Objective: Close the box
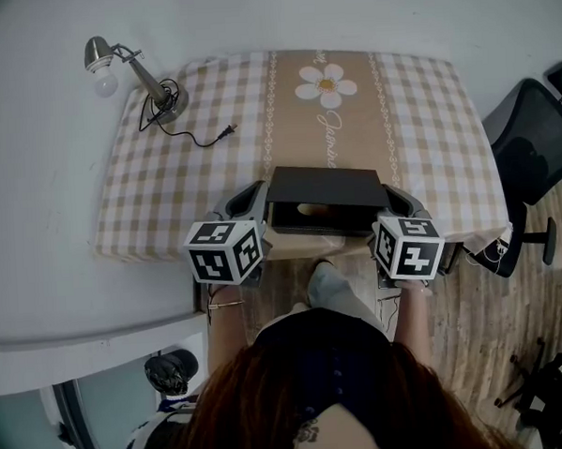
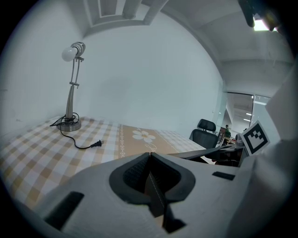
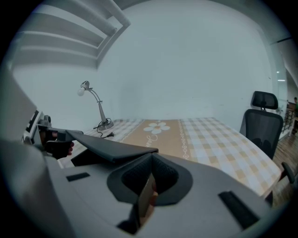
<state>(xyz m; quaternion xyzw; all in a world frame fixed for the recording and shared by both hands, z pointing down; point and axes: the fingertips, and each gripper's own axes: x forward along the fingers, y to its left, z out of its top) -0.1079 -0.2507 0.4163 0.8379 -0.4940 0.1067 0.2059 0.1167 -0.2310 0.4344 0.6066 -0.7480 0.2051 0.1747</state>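
Box (image 1: 323, 187): black, low, flat; sits at near edge of table (image 1: 167, 192), right in front of person.
Lid (image 1: 327, 179): part-raised, seems hinged at back. Front gap shows sth tan inside, can't tell what.
L gripper (image 1: 259, 199): at box's left end. In its own view the jaws are drawn together on a thin brown card edge (image 2: 155, 195), prob. the box's side wall or flap; tips meet just above it.
R gripper (image 1: 392, 199): at box's right end, mirror of L. Jaws likewise pinched on a thin card sheet (image 3: 145, 198); lid slopes up just to its left.
Handling (my read): light board, stiff-ish but thin. Walls likely to flex or crease if squeezed hard. Matte finish, so shouldn't slip much. Not fragile as such, contents unknown.
Where to hold: for closing, press down on lid top near both front corners, evenly. Lid is wide, so a one-sided push may twist it. Side pinch is OK for steadying only.
Risk: box is close to table edge; a push plus pull toward the person could tip it off.
Rest: desk lamp (image 1: 123, 72) and loose plug lead (image 1: 201, 137) at far left, well apart from box; office chair (image 1: 540, 140) off to right.
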